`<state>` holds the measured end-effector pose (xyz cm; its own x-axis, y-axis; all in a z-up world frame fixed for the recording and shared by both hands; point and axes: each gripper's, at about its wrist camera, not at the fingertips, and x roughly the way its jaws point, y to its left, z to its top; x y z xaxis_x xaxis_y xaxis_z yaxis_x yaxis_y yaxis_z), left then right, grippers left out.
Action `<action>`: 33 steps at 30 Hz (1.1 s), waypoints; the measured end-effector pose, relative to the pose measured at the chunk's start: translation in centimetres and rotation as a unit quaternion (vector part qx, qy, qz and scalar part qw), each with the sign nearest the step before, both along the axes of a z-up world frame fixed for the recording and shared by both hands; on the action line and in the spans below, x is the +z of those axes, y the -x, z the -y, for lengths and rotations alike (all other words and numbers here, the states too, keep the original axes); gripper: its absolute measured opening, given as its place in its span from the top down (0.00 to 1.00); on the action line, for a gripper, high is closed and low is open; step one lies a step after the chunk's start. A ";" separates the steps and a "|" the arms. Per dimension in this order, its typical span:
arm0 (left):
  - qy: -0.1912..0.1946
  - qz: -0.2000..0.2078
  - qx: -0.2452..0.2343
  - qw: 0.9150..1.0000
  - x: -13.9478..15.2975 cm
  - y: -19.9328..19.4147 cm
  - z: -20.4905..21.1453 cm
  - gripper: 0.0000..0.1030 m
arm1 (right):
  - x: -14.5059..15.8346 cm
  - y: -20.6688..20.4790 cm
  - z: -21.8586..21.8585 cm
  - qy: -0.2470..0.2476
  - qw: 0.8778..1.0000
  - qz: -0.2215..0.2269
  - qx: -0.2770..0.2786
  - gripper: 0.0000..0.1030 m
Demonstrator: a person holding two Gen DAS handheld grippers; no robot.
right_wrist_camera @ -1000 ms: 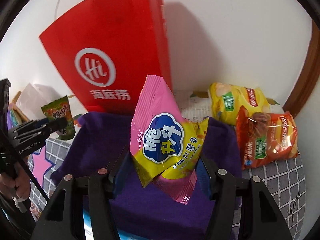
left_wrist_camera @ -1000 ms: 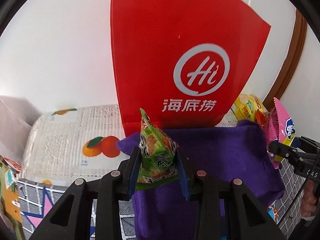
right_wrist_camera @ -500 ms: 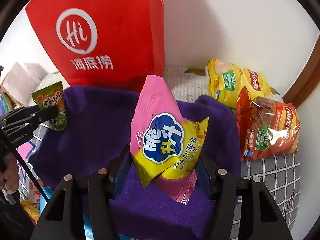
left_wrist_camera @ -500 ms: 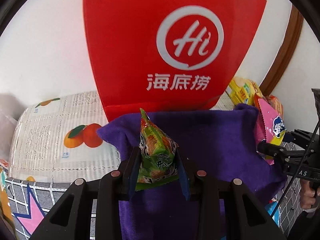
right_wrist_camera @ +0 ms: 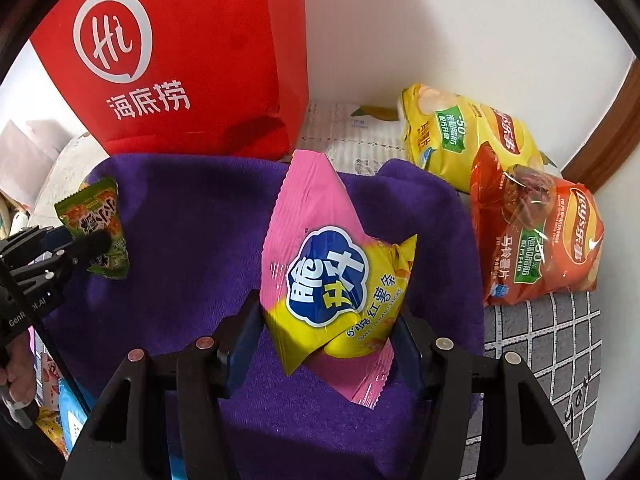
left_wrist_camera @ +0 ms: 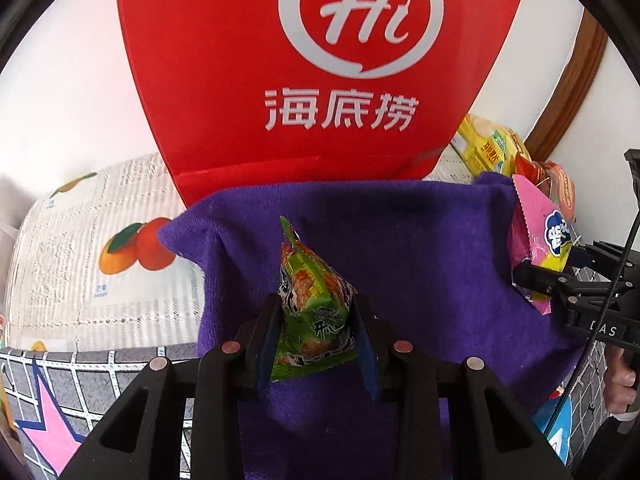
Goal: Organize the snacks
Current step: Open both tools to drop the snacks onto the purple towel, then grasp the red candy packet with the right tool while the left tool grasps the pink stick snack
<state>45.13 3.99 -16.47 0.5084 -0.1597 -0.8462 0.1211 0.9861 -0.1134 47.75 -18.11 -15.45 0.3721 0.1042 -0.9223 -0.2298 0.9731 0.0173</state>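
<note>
Two grippers: both in view, each clamped on a snack packet above the purple cloth
Left gripper (left_wrist_camera: 316,332): fingers (left_wrist_camera: 267,336) pressed on both sides of the green packet (left_wrist_camera: 314,312), which stands upright between them, sealed top edge uppermost
Left gripper, right wrist view: shows at the left edge (right_wrist_camera: 86,246), green packet (right_wrist_camera: 98,226) held over the left part of the cloth
Right gripper (right_wrist_camera: 326,344): fingers (right_wrist_camera: 242,340) clenched on the pink and yellow packet (right_wrist_camera: 332,276); packet tilted, pink top corner leaning up and left, crimped pink bottom edge hanging below the fingers
Right gripper, left wrist view: enters from the right edge (left_wrist_camera: 536,276), pink and yellow packet (left_wrist_camera: 538,236) at the cloth's right side
Purple cloth (left_wrist_camera: 420,240): plush, raised rim at the far side, spread under both packets; whether it is a bin or a folded towel, cannot tell
Red paper bag (left_wrist_camera: 248,60): upright just behind the cloth, against the white wall (left_wrist_camera: 60,100), white "Hi" roundel and three white characters on its face
Yellow chip bag (right_wrist_camera: 460,128): lying beyond the cloth's right corner, near the wall
Orange chip bag (right_wrist_camera: 540,236): just in front of the yellow one, overlapping its lower edge, right of the cloth
Surface: fruit-print cover (left_wrist_camera: 100,248) at left behind; grey grid-pattern covering (right_wrist_camera: 552,340) at right front
Person: hand (left_wrist_camera: 622,384) on the right gripper's handle, low at the right edge
</note>
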 end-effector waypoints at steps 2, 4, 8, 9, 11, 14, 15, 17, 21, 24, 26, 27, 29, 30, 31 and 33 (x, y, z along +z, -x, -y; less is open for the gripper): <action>0.003 -0.004 -0.002 1.000 -0.2 0.0 0.1 0.67 | -0.3 -0.2 0.1 -0.003 1.000 -0.004 -0.003 0.42; 0.004 -0.004 -0.002 1.000 -0.3 0.0 0.1 0.67 | -0.5 -0.6 0.0 -0.007 1.000 -0.012 -0.005 0.42; 0.006 -0.005 -0.005 1.000 -0.3 0.1 0.1 0.67 | -0.8 -0.8 0.0 -0.005 1.000 -0.020 -0.002 0.35; 0.007 -0.006 -0.004 1.000 -0.4 -0.2 0.4 0.67 | -0.7 -0.8 0.0 -0.004 1.000 -0.014 -0.001 0.33; 0.014 -0.008 -0.004 1.000 -0.3 -0.2 0.4 0.63 | -0.1 -0.7 0.0 -0.004 1.000 0.000 0.002 0.25; 0.021 -0.003 -0.003 1.000 0.2 -0.1 0.3 0.43 | 0.7 -0.3 -0.2 -0.005 1.000 0.017 0.007 0.23; 0.020 0.002 -0.001 1.000 0.5 0.0 0.2 0.40 | 1.1 -0.2 -0.3 0.003 1.000 0.004 0.004 0.23; 0.018 0.011 0.001 1.000 1.1 0.3 0.1 0.40 | 1.8 0.1 -0.3 0.003 1.000 0.015 0.004 0.23; 0.017 0.028 0.003 0.999 2.5 0.8 -0.1 0.40 | 4.0 0.9 0.0 -0.005 0.998 0.054 -0.014 0.23; 0.016 0.044 0.009 0.999 3.8 1.3 -0.5 0.40 | 5.7 1.6 0.6 -0.020 0.996 0.078 -0.027 0.23; 0.015 0.060 0.015 0.998 4.8 1.7 -0.6 0.40 | 6.5 2.0 0.9 -0.016 0.996 0.085 -0.035 0.23; 0.014 0.067 0.016 0.998 5.2 1.9 -0.5 0.40 | 6.9 2.6 1.3 -0.005 0.995 0.091 -0.041 0.23; 0.010 0.079 0.017 0.997 6.1 2.3 -0.4 0.40 | 7.5 3.9 1.9 0.006 0.994 0.102 -0.048 0.23; 0.011 0.079 0.019 0.997 6.4 2.5 -0.4 0.40 | 8.1 4.9 2.6 0.006 0.992 0.113 -0.052 0.23; 0.017 0.076 0.023 0.997 6.8 2.8 -0.5 0.40 | 8.4 5.6 3.0 0.002 0.992 0.116 -0.054 0.23; 0.029 0.076 0.022 0.996 7.6 3.6 -0.8 0.40 | 9.0 7.5 4.3 -0.016 0.993 0.107 -0.052 0.23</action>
<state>41.54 4.76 -8.83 0.6377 -0.1807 -0.7488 0.0976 0.9832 -0.1542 40.20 -22.37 -6.45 0.5701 0.0822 -0.8175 -0.1290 0.9916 0.0097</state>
